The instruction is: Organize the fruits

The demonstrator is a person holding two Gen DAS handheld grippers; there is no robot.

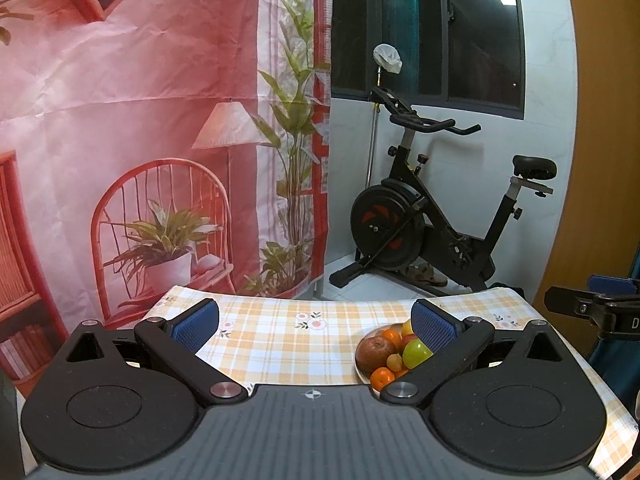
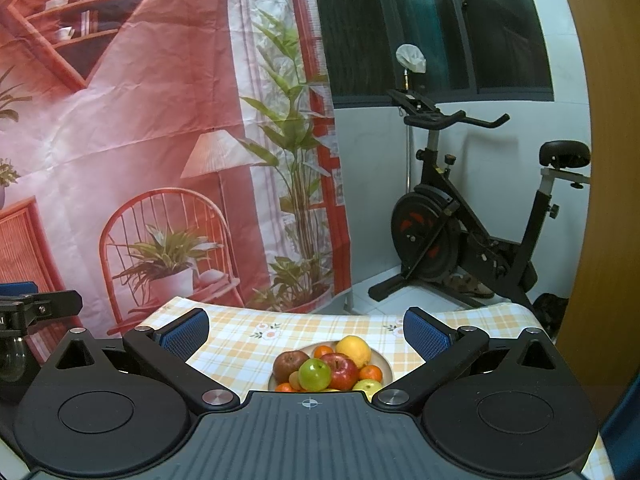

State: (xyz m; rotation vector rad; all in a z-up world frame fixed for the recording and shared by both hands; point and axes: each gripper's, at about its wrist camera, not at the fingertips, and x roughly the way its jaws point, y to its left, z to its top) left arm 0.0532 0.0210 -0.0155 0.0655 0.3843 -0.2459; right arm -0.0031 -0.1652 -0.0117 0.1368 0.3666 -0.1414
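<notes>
On the far left a printed backdrop is hanging behind the bench, showing a red wicker chair, a lamp and potted plants. The bench is wearing a yellow-and-white checked cloth with small flower prints.

The left tongs are hovering above the cloth with their blue pads standing wide apart and nothing between them. In the left wrist view, the plate of fruit is sitting toward the right pad, which is partly hiding it.

The right tongs are likewise gaping, gripping nothing, and are hanging over the near edge of the plate, which is lying almost centred between the two pads. On the plate, going from left to right, a brownish-red apple is leaning against a green apple, a red apple is resting just beside that, a lemon is sitting behind it, and a small orange is lying at the right rim. More small oranges are peeking out at the front and back of the pile, and a yellow-green fruit is showing at the front right.

Well beyond the bench, to the right, an exercise bike is standing on the tiled floor under a dark window, with a wooden panel closing the right edge.
</notes>
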